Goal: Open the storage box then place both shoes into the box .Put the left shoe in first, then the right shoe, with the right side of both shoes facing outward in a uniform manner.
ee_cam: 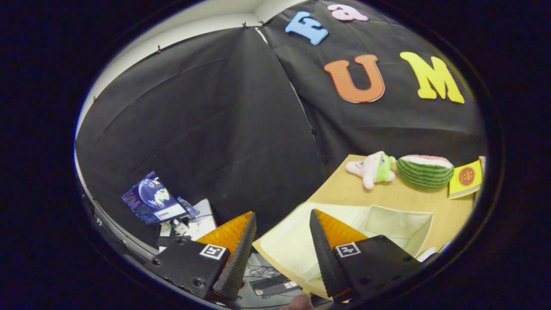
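Currently spread wide at the gripper (pixel 282 212), with nothing pinched between the fingers (pixel 241 245) and only air and the table's near corner in the gap. Hovering high, tilted, looking down past the table (pixel 387 196) edge.

Just ahead of the right finger, and partly behind it: the box (pixel 402 226), pale fabric, already open, with its lid (pixel 286 247) folded out flat toward the gripper. Seems bare inside, as far as the near wall and the finger allow a look. Just beside the box, past the right finger, a sliver of something white (pixel 427 254); too little of it to tell whether shoe or not.

Beyond the box, along the table's far side: a plush (pixel 372 168), a melon (pixel 425 171) and a yellow booklet (pixel 465 178), all well apart from the box and of no part in the job. Off the table, beyond the left finger and lower down: a lit screen (pixel 153 199) among cables.

Judging by that: opening step done. Left to do, by the look of it: fetch the left shoe and set it in, then the right one, both with the right side facing out. Early in the task, then, with both placements outstanding.
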`<state>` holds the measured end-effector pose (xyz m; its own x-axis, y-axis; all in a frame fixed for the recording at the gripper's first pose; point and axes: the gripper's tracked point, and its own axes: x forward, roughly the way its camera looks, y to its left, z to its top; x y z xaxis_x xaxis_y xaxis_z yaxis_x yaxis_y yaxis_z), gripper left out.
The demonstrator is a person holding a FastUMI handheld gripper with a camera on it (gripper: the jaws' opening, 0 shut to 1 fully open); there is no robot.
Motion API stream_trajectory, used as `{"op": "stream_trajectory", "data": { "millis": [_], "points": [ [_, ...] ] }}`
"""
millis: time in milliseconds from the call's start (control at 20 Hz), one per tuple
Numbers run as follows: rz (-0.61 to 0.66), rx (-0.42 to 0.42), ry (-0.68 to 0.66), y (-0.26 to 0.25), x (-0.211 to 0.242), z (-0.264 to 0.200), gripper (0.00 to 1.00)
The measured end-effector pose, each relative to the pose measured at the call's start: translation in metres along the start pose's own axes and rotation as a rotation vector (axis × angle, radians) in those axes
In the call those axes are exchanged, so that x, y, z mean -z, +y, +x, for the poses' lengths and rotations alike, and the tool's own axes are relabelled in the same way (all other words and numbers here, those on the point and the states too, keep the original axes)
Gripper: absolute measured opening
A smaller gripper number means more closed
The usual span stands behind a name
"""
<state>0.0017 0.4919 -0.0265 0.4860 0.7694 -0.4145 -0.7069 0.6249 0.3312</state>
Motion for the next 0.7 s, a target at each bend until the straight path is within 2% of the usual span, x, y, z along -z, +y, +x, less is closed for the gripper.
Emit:
{"op": "stream_trajectory", "data": {
  "millis": [350, 500, 700],
  "points": [
    [-0.113, 0.236, -0.154, -0.071, -0.015, -0.069, 0.87],
    [-0.118, 0.332, -0.147, -0.114, 0.001, -0.106, 0.87],
    [-0.037, 0.418, -0.075, -0.173, 0.037, -0.151, 0.87]
  ]
}}
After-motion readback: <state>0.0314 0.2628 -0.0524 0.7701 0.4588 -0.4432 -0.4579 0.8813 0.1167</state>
